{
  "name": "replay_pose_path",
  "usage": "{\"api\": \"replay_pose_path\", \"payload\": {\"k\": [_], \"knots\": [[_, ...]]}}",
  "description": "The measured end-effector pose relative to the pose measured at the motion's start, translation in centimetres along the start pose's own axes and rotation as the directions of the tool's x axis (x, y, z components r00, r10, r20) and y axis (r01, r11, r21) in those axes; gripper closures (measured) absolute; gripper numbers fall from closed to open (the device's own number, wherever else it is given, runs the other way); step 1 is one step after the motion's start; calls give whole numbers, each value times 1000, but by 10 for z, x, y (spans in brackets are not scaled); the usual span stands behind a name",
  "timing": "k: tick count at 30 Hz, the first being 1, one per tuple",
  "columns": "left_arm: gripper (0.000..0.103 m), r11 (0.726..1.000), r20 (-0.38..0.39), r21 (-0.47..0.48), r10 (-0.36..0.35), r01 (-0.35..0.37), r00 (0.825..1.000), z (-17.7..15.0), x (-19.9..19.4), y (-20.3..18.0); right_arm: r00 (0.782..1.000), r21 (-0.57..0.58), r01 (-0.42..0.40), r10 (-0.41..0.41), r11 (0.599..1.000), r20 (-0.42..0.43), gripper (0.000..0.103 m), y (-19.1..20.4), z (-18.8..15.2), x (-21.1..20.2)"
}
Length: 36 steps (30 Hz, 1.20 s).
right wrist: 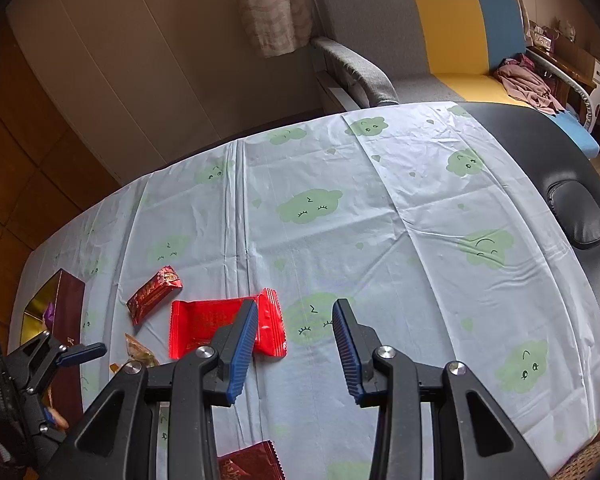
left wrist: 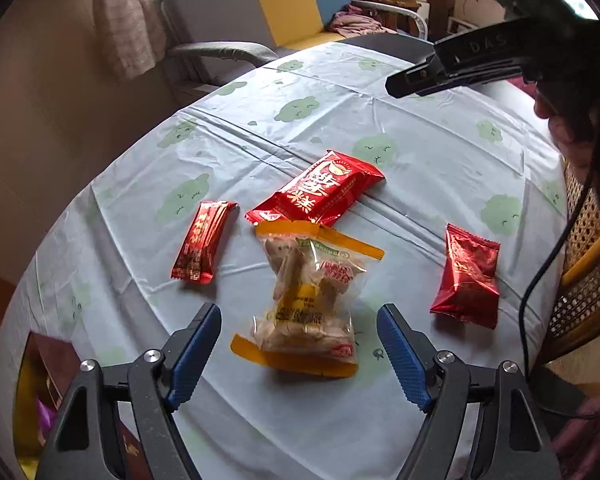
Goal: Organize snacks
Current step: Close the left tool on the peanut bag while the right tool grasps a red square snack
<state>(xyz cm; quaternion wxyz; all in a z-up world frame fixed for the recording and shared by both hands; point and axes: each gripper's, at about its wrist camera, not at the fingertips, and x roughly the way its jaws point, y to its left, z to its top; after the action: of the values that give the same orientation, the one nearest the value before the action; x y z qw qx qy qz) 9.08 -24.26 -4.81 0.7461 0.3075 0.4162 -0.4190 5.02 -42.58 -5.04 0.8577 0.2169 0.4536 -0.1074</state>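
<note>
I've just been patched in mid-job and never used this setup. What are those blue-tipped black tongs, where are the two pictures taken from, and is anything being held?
They are handheld claws, one per hand, each with a camera looking along its fingers. The left view shows the left claw open above a clear bag of pale snacks with orange edges. Around it on the cloud-print blue tablecloth lie a large red packet, a slim dark-red bar and a crinkled red pouch. The right claw hangs empty, its jaws apart. Nothing is held.
</note>
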Motion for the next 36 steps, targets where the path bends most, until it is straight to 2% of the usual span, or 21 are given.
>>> {"api": "replay_pose_path", "payload": {"k": [4, 6, 7, 8, 10, 11, 15, 19, 23, 26, 30, 33, 36], "knots": [[22, 998, -48, 58, 20, -17, 999, 11, 24, -3, 1000, 0, 1, -1, 1000, -4, 64, 0, 0, 1], [24, 999, -75, 53, 14, -10, 997, 13, 38, 0, 1000, 1, 1, -1, 1000, -4, 64, -1, 1, 1], [39, 999, -91, 36, -9, 12, 996, 12, 43, 1, 1000, 3, 1, -1, 1000, -3, 64, -1, 1, 1], [47, 999, -103, 9, -45, 46, 994, 11, 46, 3, 1000, 4, 2, -2, 1000, -3, 64, -1, 1, 1], [61, 996, -60, -63, -70, 66, 996, 9, 42, 9, 1000, 5, 4, -4, 1000, -6, 64, -1, 1, 2], [63, 994, -45, -91, -72, 68, 996, 6, 38, 10, 1000, 4, 4, -4, 1000, -7, 64, -1, 1, 2], [63, 978, 6, -204, -43, 43, 999, -13, 18, 8, 1000, -9, 7, -7, 1000, -26, 64, 1, 0, 6], [63, 972, 55, -233, 16, -3, 998, -39, -8, -12, 998, -38, 19, -21, 999, -63, 64, 5, -3, 14], [62, 965, 64, -260, 59, -40, 996, -65, -19, -34, 995, -32, 16, -19, 999, -100, 64, 4, -7, 21], [62, 953, 22, -298, 58, -49, 998, -84, -10, -37, 988, -5, -12, 11, 1000, -152, 64, 5, -14, 25], [61, 942, 50, -333, 50, -31, 997, -92, -11, -34, 981, -33, -66, 58, 997, -188, 64, 25, -33, 11], [60, 937, 57, -348, 40, -18, 998, -93, -9, -31, 962, -22, -147, 138, 989, -236, 64, 36, -56, -2], [60, 934, 72, -356, 37, -9, 997, -95, -9, -31, 939, 44, -191, 196, 981, -284, 64, 35, -83, -11]]}}
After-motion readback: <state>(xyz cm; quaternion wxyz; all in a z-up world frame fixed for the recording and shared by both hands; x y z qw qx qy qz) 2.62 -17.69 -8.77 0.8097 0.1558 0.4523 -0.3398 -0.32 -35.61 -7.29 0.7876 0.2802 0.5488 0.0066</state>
